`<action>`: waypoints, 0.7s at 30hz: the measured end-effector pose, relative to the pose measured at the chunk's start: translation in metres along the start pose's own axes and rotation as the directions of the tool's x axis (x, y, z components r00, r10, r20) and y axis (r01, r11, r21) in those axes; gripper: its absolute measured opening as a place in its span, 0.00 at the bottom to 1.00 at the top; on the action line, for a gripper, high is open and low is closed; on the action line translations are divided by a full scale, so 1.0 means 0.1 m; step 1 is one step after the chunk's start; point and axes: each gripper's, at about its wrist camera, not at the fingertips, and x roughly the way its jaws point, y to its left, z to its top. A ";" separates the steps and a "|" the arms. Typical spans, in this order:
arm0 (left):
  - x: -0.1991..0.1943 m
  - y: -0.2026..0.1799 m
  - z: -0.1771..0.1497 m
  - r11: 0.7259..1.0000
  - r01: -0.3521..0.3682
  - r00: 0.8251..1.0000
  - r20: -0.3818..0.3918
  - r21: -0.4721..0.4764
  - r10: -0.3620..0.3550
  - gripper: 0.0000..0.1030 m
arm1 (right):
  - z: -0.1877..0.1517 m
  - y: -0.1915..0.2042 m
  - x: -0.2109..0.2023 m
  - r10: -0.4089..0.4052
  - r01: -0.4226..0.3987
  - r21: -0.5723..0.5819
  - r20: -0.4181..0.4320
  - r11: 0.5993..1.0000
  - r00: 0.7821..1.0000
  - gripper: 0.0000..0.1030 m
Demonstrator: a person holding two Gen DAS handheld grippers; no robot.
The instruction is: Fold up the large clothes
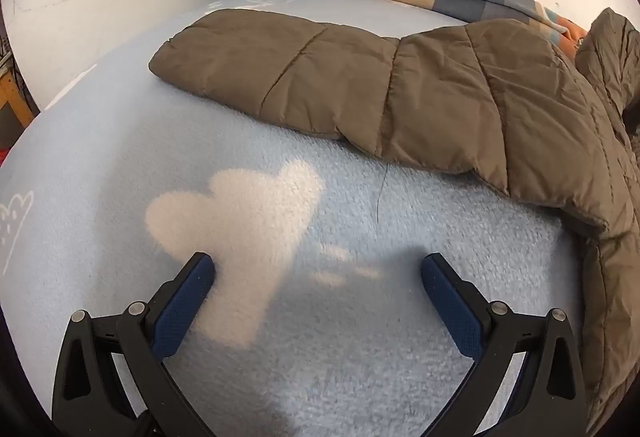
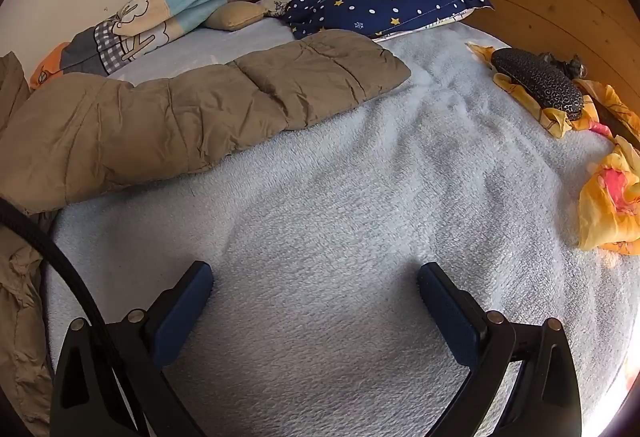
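Pre-grasp stage, nothing folded yet by the look of it. Brown puffer jacket [image 1: 400, 89] lies spread on the light blue fleece blanket [image 1: 320, 317], one sleeve [image 1: 256, 57] stretched out flat in the left view, the other sleeve [image 2: 256, 89] in the right view. Left gripper [image 1: 318, 269] hovers over bare blanket short of the jacket, jaws spread wide, empty. Right gripper [image 2: 314, 273] likewise, short of the jacket, spread and empty. Next, I'd guess: push each forward to its sleeve cuff, pinch the padding, fold inward over the body. Thick fill, so bite deep.
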 end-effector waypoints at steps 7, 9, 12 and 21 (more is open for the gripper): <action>-0.42 0.13 -0.24 0.999 0.048 0.998 -0.026 -0.022 -0.049 1.00 | 0.02 0.00 -0.05 0.083 -0.084 -0.005 -0.116 0.996 0.990 1.00; -0.60 0.09 -0.18 0.999 0.038 0.999 -0.037 -0.025 -0.039 1.00 | -0.03 0.00 -0.13 0.112 -0.113 0.001 -0.121 0.994 0.986 1.00; -1.09 0.05 -0.13 1.000 0.017 0.999 0.046 -0.021 -0.016 1.00 | -0.11 -0.16 -0.37 0.168 -0.158 0.076 -0.152 0.984 0.974 1.00; -2.87 -0.36 -0.34 1.000 -0.008 0.954 0.299 0.004 0.007 1.00 | -0.09 -0.16 -2.02 0.127 -0.127 -0.002 0.088 0.992 0.988 0.97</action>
